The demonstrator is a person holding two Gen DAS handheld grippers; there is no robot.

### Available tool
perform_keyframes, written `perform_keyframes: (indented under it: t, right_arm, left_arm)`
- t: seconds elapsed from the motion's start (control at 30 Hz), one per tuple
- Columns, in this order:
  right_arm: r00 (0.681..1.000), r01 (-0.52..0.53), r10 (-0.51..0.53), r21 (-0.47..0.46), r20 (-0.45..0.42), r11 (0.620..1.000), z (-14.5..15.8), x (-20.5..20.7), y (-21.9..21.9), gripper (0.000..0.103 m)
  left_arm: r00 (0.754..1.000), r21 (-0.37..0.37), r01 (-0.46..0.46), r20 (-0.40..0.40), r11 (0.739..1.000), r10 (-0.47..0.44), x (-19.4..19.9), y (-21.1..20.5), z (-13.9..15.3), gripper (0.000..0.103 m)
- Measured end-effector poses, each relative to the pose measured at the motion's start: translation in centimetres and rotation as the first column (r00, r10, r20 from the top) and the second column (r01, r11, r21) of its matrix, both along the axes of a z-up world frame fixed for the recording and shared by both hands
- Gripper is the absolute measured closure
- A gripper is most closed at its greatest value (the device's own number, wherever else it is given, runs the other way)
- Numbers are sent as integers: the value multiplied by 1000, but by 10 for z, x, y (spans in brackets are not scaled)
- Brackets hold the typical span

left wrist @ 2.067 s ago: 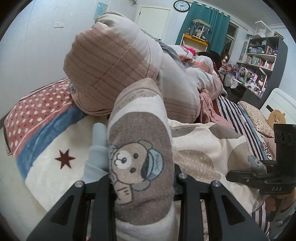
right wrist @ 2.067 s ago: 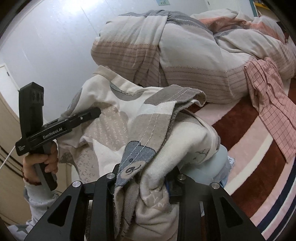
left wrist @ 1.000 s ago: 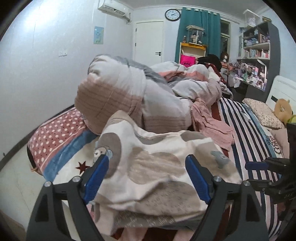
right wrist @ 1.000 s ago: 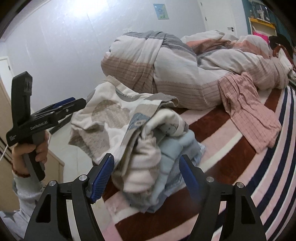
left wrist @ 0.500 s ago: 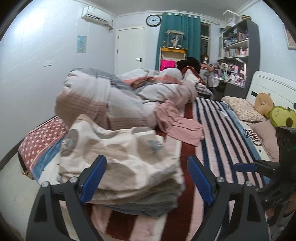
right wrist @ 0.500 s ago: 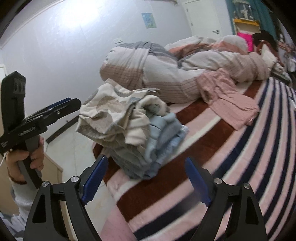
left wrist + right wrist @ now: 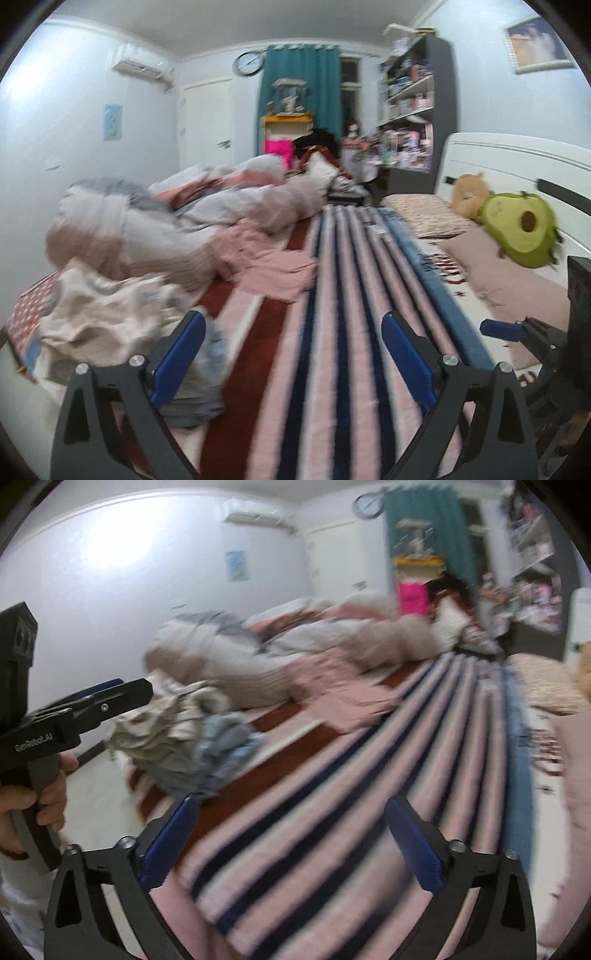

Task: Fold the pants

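Observation:
The folded cream pants with a bear print [image 7: 107, 314] lie on top of a pile of folded clothes at the left corner of the bed; they also show in the right wrist view [image 7: 166, 716], above a light blue garment [image 7: 229, 742]. My left gripper [image 7: 291, 354] is open and empty, well back from the pile and over the striped blanket [image 7: 351, 295]. My right gripper [image 7: 295, 838] is open and empty, to the right of the pile. The left gripper also shows from the side in the right wrist view [image 7: 122, 692]. Both views are blurred.
A bunched quilt [image 7: 147, 225] and a pink checked garment [image 7: 273, 266] lie behind the pile. Pillows, an avocado plush [image 7: 521, 229] and a headboard are at the right. A bookshelf [image 7: 413, 110] and door stand at the back.
Both grippers let go of the pants, opened and pulled back from the pile. Both views swung right across the striped bed.

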State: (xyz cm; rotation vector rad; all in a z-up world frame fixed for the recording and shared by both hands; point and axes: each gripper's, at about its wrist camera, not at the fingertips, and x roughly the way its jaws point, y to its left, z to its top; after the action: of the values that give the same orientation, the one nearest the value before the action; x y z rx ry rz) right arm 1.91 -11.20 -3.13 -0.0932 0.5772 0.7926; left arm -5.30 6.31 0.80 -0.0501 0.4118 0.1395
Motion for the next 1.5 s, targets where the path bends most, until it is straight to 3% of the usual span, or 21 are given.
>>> perform_keyframes:
  t: [0.13, 0.33, 0.47, 1.5]
  right_arm:
    - [980, 139, -134, -26, 145, 990, 11, -24, -58, 1]
    - [934, 238, -239, 38, 264, 971, 30, -54, -111, 1]
    - [911, 266, -279, 83, 304, 960, 36, -67, -124, 1]
    - [910, 284, -299, 93, 286, 954, 38, -71, -123, 1]
  left_arm:
    - [996, 15, 64, 66, 998, -65, 5, -45, 2, 4]
    - [985, 45, 80, 150, 996, -86, -1, -86, 4, 1]
    - [982, 56, 99, 159, 994, -106, -6, -94, 3, 1]
    - [986, 27, 62, 152, 998, -65, -13, -75, -6, 1]
